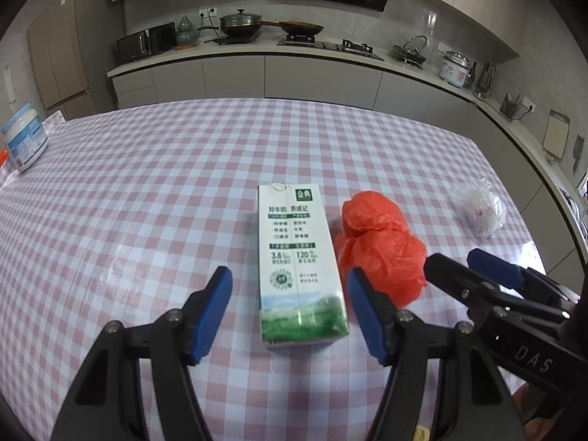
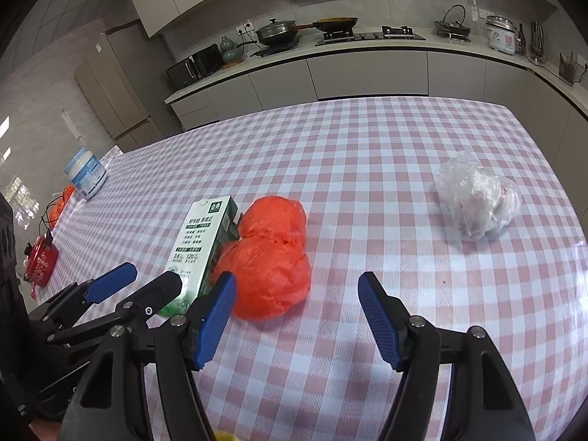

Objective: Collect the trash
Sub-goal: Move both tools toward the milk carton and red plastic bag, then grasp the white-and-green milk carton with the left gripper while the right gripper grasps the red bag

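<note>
A white and green milk carton (image 1: 294, 250) lies flat on the pink checked tablecloth (image 1: 147, 183). My left gripper (image 1: 290, 279) is open, one blue pad on each side of the carton's near end, with gaps showing. A crumpled red plastic bag (image 1: 378, 242) rests against the carton's right side. In the right wrist view my right gripper (image 2: 297, 281) is open just in front of the red bag (image 2: 272, 257), nothing between its pads. A crumpled clear plastic bag (image 2: 477, 202) sits further right. The carton (image 2: 198, 235) and left gripper (image 2: 150, 275) show at the left.
A white jar with a blue label (image 1: 25, 136) stands near the table's far left edge. A small red object (image 2: 40, 261) and an orange bag (image 2: 60, 205) lie by the left edge. My right gripper (image 1: 455, 259) is close beside the left. Kitchen counters run behind the table.
</note>
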The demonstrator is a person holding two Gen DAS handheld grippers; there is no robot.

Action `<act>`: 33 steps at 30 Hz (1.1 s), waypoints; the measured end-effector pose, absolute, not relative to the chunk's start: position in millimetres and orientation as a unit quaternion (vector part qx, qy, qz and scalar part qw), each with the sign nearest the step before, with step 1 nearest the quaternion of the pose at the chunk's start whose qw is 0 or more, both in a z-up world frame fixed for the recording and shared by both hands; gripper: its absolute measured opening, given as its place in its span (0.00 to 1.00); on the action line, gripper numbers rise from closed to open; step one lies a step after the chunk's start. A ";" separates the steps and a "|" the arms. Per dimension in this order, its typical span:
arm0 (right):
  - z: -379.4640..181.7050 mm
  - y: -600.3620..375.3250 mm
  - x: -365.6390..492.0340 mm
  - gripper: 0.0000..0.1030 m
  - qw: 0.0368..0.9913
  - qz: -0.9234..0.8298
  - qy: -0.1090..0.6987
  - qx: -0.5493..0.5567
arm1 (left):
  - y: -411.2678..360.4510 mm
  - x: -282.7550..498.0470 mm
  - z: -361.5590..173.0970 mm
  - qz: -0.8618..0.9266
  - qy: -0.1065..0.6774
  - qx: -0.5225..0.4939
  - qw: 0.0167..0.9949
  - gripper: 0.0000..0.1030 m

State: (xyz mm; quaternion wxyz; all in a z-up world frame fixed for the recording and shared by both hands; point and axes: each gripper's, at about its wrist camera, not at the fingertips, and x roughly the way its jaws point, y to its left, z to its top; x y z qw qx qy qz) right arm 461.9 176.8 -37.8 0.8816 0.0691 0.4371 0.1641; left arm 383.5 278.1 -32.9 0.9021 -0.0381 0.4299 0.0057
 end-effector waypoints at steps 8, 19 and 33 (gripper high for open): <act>-44.1 178.6 479.0 0.69 0.880 0.157 0.443 0.072 | 277.0 403.8 -49.3 0.004 0.449 -0.033 0.893 0.66; -53.7 198.2 494.9 0.69 0.874 0.167 0.451 0.068 | 300.3 410.2 -58.9 0.036 0.452 -0.043 0.890 0.66; -78.1 231.8 510.0 0.69 0.856 0.199 0.474 0.058 | 309.6 414.6 -60.0 0.035 0.427 -0.043 0.902 0.55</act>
